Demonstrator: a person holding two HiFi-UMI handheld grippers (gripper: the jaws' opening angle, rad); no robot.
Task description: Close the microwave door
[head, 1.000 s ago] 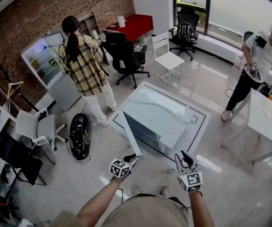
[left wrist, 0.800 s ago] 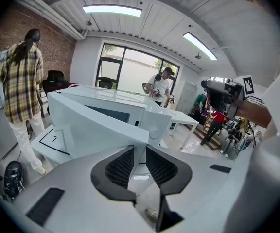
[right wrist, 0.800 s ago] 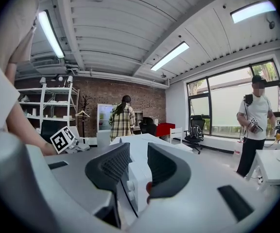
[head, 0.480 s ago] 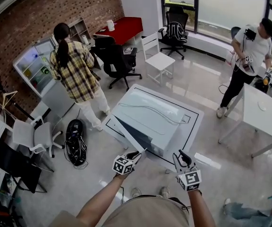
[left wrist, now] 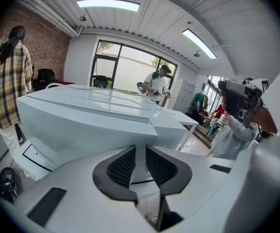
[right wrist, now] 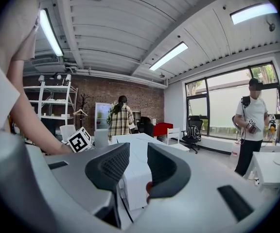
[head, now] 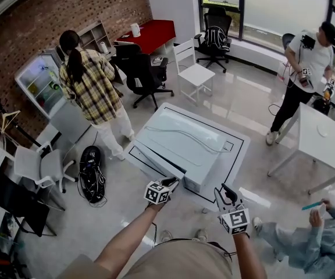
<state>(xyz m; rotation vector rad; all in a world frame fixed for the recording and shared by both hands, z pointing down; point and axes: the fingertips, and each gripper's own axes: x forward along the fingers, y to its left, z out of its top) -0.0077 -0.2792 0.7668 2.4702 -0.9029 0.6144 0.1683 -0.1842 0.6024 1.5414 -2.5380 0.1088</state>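
Observation:
A white microwave (head: 182, 135) lies on a low white table (head: 240, 156) in the middle of the head view. Its door (head: 156, 160) lies almost flat against the front face. My left gripper (head: 170, 183) is shut, and its tips are at the door's near corner. In the left gripper view the microwave (left wrist: 81, 120) fills the space just past the jaws, which stand nearly together. My right gripper (head: 224, 192) hovers right of the left one, short of the table. Its jaws stand a narrow gap apart with nothing between them. The right gripper view shows the microwave (right wrist: 135, 178) ahead.
A person in a plaid shirt (head: 89, 83) stands left of the table, with a black bag (head: 91, 167) and a white chair (head: 39, 164) nearby. Another person (head: 304, 68) stands by a white desk (head: 321, 138). A third person (head: 313, 237) crouches at the lower right.
The microwave door has swung from wide open to almost shut as my left gripper pushed forward against it. A crouching person has come into view at the lower right.

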